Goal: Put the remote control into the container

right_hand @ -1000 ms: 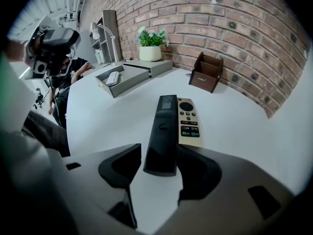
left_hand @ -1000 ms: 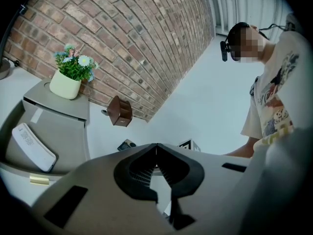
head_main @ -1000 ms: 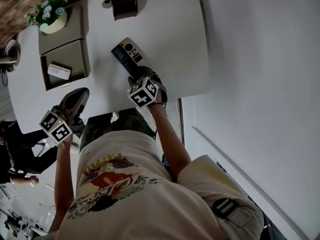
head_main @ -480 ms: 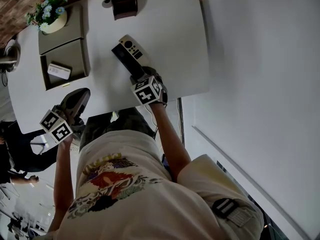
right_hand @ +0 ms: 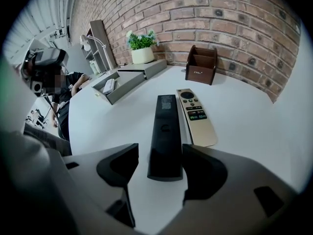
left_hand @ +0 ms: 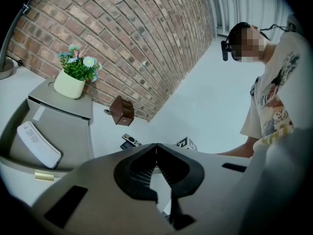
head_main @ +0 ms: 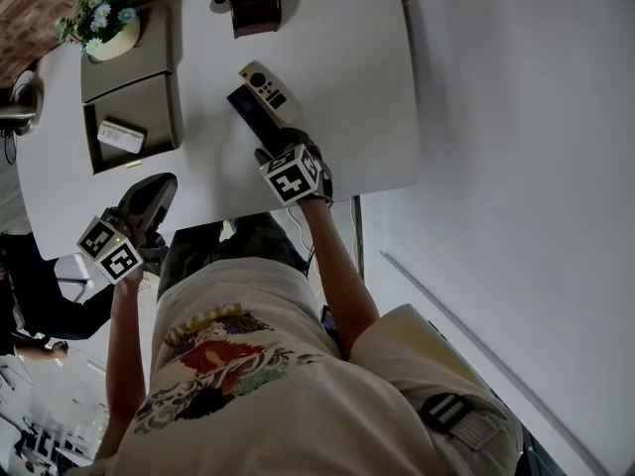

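On table [right_hand: 234,111] black remote [right_hand: 165,131] lies beside beige remote [right_hand: 196,116], near end btwn right gripper [right_hand: 160,156] jaws, which have just been opening, now apart, not pinching; prob light, stiff, slick plastic, so grip long edges nr middle; left gripper [left_hand: 156,148] jaws closed, empty

Brick wall [right_hand: 220,13]; white table [head_main: 347,117]; pale floor [head_main: 516,117]; desk lamp [right_hand: 87,39].
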Demonstrator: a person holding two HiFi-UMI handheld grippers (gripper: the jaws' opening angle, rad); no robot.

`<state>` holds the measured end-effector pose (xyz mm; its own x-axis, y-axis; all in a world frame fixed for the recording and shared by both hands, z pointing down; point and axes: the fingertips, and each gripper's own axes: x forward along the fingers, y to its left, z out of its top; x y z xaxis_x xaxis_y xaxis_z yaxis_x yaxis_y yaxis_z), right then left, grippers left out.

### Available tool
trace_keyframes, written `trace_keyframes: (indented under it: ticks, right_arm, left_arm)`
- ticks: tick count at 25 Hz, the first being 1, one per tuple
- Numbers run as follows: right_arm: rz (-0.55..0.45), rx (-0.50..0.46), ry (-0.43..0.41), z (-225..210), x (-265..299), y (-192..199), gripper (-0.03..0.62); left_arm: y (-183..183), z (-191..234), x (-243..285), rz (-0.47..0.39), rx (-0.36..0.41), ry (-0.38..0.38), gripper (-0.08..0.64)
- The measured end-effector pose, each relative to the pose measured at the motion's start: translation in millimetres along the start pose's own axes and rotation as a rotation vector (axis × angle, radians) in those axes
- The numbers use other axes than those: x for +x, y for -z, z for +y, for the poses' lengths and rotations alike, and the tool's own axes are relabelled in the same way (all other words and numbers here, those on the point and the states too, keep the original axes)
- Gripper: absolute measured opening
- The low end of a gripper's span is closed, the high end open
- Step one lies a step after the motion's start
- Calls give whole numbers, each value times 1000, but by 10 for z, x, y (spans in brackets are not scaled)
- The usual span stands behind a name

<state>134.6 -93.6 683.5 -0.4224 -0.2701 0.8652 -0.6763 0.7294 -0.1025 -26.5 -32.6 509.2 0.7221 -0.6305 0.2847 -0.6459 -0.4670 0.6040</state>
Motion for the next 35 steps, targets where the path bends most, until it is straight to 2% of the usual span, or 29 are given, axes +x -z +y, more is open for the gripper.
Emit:
trace_keyframes:
  ticks: [8, 16, 24, 26, 30, 35]
  right_arm:
    - [77, -28, 12, -54, 147, 126, 261]
    - [113, -13, 25, -61, 154, 108, 261]
    - [57, 28, 56, -123, 111, 71, 238]
    - [50, 54, 38, -126, 120, 61, 236]
    - [21, 189, -34, -204, 121, 16, 235]
    - [-6, 253, -77, -172, 83, -31, 235]
  left_arm:
    - [12, 22, -11, 1, -5, -2, 5]
    - [10, 53, -15, 1, -14, -6, 5]
    - [-34, -20, 35, -1, -15, 8, 5]
    - [-28, -17, 21, -1, -14, 1, 5]
    - [11, -8, -17, -6, -13, -19, 5]
    - [24, -43, -31, -9, -9, -25, 5]
